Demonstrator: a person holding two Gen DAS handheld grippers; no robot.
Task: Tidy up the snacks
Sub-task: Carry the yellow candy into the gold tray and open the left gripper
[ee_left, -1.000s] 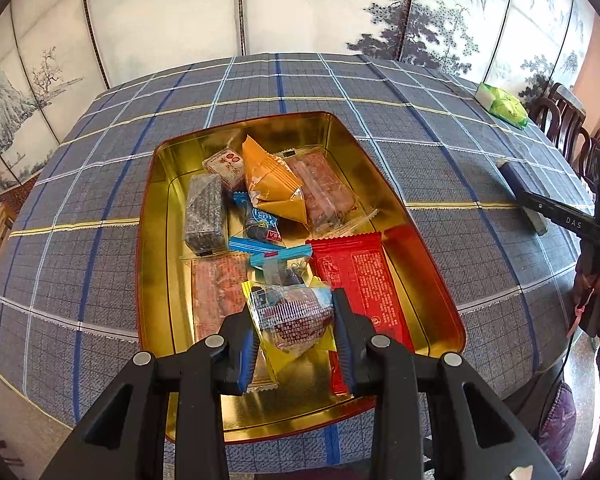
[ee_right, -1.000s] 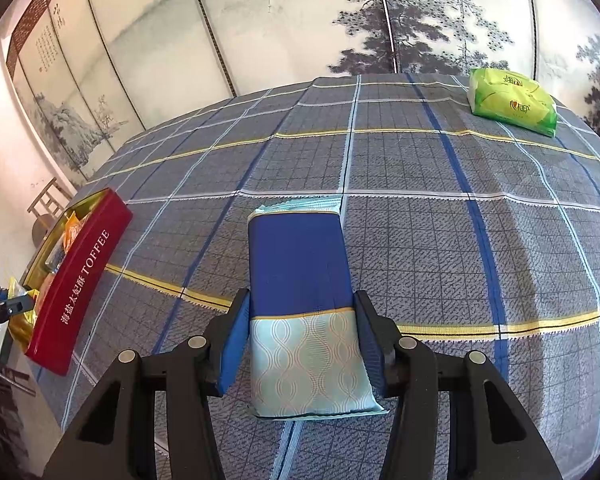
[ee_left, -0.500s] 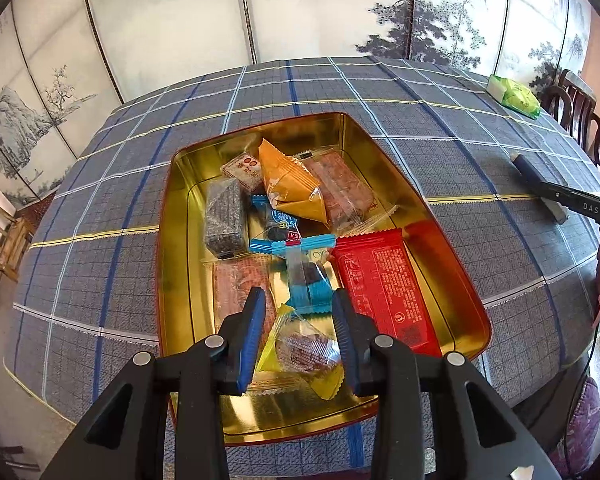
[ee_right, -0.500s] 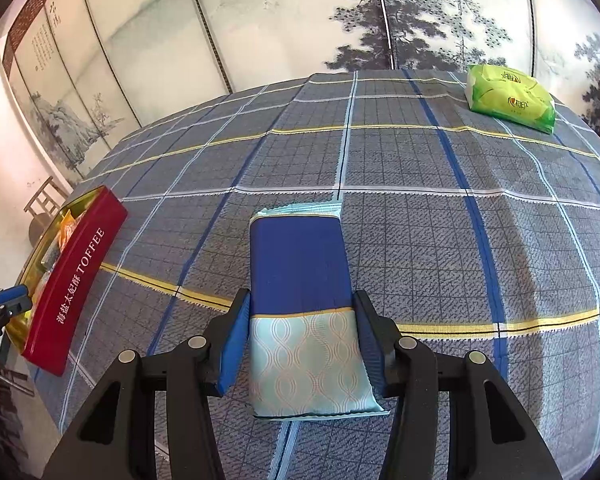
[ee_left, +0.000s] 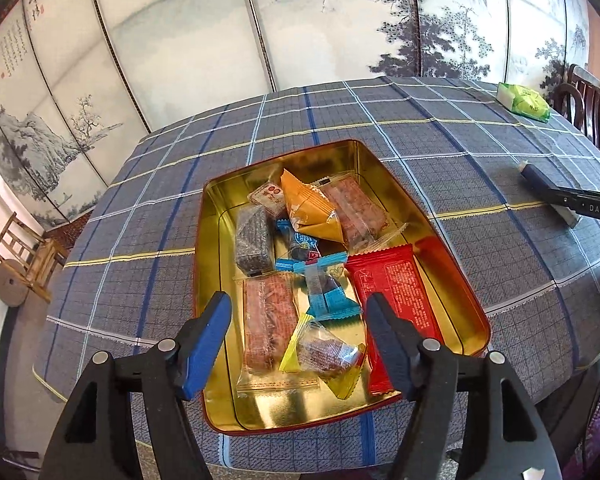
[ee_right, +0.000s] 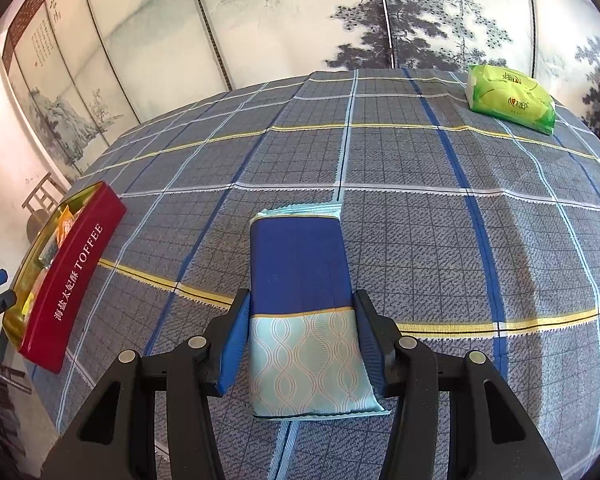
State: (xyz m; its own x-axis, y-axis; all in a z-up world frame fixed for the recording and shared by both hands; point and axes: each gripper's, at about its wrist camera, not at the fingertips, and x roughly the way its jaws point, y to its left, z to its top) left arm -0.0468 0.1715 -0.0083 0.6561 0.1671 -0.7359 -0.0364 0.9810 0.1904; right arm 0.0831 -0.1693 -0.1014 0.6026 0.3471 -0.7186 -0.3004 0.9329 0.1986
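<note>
A gold-lined red toffee tin [ee_left: 208, 264] lies on the plaid table and holds several wrapped snacks. A clear-and-yellow wrapped candy [ee_left: 326, 354] lies in its near end. My left gripper [ee_left: 298, 338] is open above that end, its fingers wide apart and empty. My right gripper [ee_right: 298, 340] is shut on a blue and pale-teal snack packet [ee_right: 300, 272] that rests on the tablecloth. The tin also shows at the far left of the right wrist view [ee_right: 72, 276].
A green tissue pack [ee_right: 508, 98] lies at the far right of the table; it also shows in the left wrist view [ee_left: 522, 101]. Dark chairs [ee_left: 584, 100] stand beyond the right edge. A small wooden chair [ee_left: 24, 260] stands left of the table.
My left gripper opened and let the yellow-wrapped candy drop into the near end of the tin, then drew back and up. The right gripper kept still on the blue packet.
</note>
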